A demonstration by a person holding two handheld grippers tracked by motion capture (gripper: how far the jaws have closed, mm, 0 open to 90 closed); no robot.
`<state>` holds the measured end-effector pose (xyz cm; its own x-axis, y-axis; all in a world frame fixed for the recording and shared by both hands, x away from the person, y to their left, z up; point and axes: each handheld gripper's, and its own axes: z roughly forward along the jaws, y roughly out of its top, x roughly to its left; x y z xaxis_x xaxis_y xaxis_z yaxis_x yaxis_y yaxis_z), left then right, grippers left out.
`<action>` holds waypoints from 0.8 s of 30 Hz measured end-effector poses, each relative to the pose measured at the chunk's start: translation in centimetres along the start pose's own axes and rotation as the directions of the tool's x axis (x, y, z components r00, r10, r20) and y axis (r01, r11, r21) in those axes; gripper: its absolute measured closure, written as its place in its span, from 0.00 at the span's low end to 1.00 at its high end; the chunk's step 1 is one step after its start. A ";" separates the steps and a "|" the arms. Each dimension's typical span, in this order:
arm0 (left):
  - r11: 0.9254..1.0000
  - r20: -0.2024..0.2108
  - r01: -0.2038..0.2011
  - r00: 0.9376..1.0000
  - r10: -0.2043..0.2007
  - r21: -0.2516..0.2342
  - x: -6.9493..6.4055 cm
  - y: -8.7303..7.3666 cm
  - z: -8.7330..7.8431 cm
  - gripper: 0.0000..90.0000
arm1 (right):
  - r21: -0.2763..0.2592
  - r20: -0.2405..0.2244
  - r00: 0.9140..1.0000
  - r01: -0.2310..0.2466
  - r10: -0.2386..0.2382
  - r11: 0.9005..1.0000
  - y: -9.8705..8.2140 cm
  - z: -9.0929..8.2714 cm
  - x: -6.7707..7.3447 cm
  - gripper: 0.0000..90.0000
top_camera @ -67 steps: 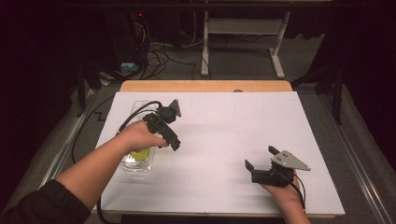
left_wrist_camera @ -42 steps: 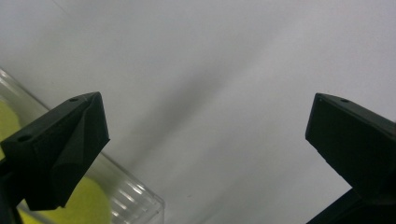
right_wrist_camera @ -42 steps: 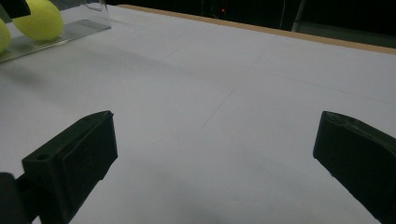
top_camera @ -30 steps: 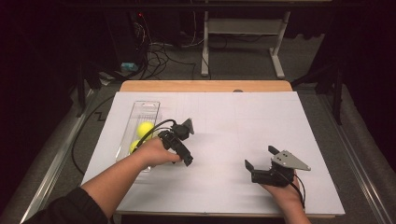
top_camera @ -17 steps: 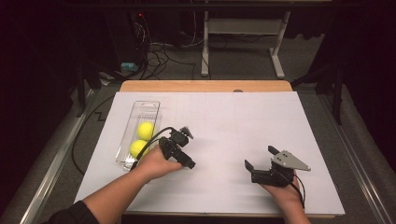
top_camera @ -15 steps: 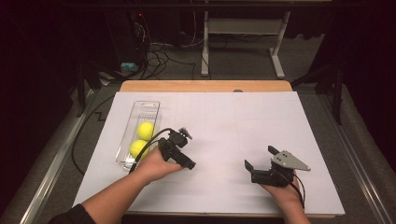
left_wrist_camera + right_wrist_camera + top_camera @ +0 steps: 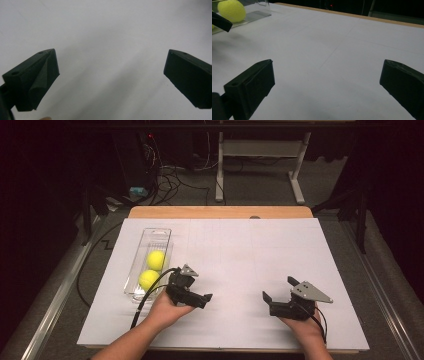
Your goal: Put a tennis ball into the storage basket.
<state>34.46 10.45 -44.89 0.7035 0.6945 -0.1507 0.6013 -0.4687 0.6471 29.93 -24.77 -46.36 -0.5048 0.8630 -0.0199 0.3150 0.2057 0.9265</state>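
Two yellow balls (image 7: 156, 259) (image 7: 148, 279) lie in a clear plastic tray (image 7: 161, 234) on the left of the white-covered table. My left gripper (image 7: 198, 285) rests low on the table just right of the tray's near end. It is open, and in the left gripper view its jaws (image 7: 110, 72) stand wide apart over bare white paper. My right gripper (image 7: 278, 289) sits near the front right, also open with nothing between its fingers (image 7: 327, 80). The right gripper view catches one ball (image 7: 232, 10) in the tray (image 7: 254, 16) at far left.
White paper (image 7: 250, 255) covers the table, with a wooden edge (image 7: 220, 212) at the back. A black jaw tip of the left gripper (image 7: 220, 22) pokes in at the left of the right gripper view. Cables and a desk frame (image 7: 260, 165) stand on the floor beyond.
My left gripper has come away from over the tray, moving right and toward the front edge, now low on the paper. Both balls now show in the tray. The right gripper has stayed still.
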 end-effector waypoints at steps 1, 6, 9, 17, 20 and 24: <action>1.000 -0.006 -0.014 1.000 0.014 -0.013 -0.1 -0.2 0.0 0.01 | 0.001 0.002 1.000 -0.003 0.003 1.000 0.0 0.0 0.0 0.00; 0.994 0.001 -0.014 1.000 0.014 -0.107 -0.2 -0.8 -0.2 0.01 | 0.000 0.004 1.000 -0.010 0.010 1.000 -0.1 0.0 -0.1 0.00; 0.985 0.014 -0.036 0.999 0.039 -0.171 -0.3 -1.3 -0.4 0.02 | 0.001 0.004 1.000 -0.010 0.010 1.000 -0.1 -0.1 -0.1 0.00; 0.959 0.068 -0.036 0.996 0.057 -0.280 0.1 -2.2 -1.2 0.02 | -0.003 0.018 0.999 -0.028 0.028 1.000 -0.2 -0.3 -0.2 0.00; 0.943 0.080 -0.032 0.995 0.062 -0.332 0.2 -2.5 -1.8 0.02 | -0.007 0.026 0.999 -0.033 0.033 0.999 -0.1 -0.5 -0.2 0.00; 0.920 0.092 -0.033 0.993 0.075 -0.391 0.3 -2.7 -2.8 0.02 | -0.016 0.035 0.999 -0.033 0.034 0.999 0.0 -1.0 -0.2 0.00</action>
<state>31.93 13.46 -44.60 0.7783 0.6043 -0.1702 0.3818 -0.2404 0.8924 29.18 -25.43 -46.01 -0.4657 0.8849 -0.0015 0.3190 0.1695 0.9325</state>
